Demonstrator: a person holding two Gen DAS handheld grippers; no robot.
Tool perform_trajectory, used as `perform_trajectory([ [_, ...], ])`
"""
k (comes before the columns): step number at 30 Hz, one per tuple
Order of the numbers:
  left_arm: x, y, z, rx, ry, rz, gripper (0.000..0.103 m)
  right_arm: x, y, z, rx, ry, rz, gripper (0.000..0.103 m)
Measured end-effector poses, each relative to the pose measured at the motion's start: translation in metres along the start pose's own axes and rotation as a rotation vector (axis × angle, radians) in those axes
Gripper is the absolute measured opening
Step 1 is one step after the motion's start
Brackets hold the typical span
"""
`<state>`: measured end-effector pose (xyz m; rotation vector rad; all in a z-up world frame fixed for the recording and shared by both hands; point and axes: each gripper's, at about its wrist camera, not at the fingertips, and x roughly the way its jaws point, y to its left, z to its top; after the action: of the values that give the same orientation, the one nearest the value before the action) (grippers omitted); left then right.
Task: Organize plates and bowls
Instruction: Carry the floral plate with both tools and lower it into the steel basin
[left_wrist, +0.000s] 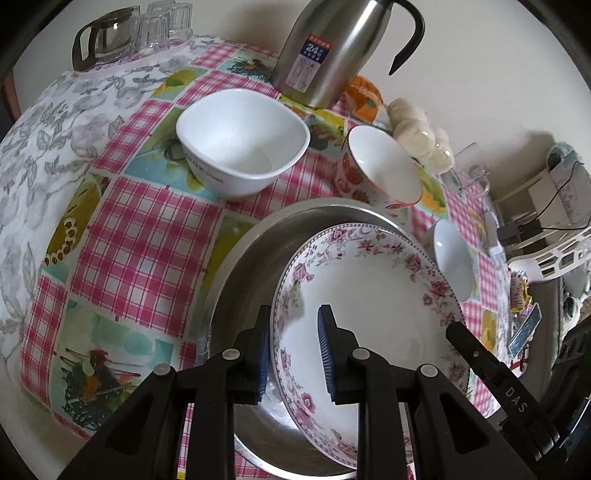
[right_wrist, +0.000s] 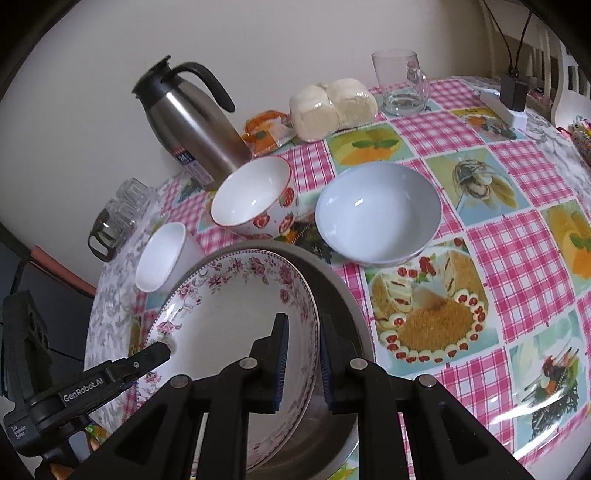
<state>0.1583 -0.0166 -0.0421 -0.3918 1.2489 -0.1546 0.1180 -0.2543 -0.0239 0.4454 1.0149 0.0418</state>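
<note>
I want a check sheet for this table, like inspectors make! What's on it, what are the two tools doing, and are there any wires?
Surface: checked tablecloth with food pictures.
Job's things: flowered plate over metal tray; white bowl, strawberry bowl, pale bowl all empty.
Clutter: steel jug, buns, glass mug, upturned glasses.
Grippers: left tool and right tool each shut on the plate's rim.
Cables: black wires to plug.
Surroundings: plain wall; white chair.
</note>
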Motion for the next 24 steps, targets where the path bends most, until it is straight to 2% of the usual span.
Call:
perform_trajectory([
  [19, 0.028, 0.003, -0.002, -0.006, 0.084, 0.066, 0.024, 0.026, -0.004, -0.009, -0.019, 0.096, -0.059, 0.019],
  [24, 0.031, 0.0, -0.003, 0.002, 0.085, 0.079, 0.027, 0.03, -0.004, -0.01, -0.025, 0.109, -0.065, 0.019],
])
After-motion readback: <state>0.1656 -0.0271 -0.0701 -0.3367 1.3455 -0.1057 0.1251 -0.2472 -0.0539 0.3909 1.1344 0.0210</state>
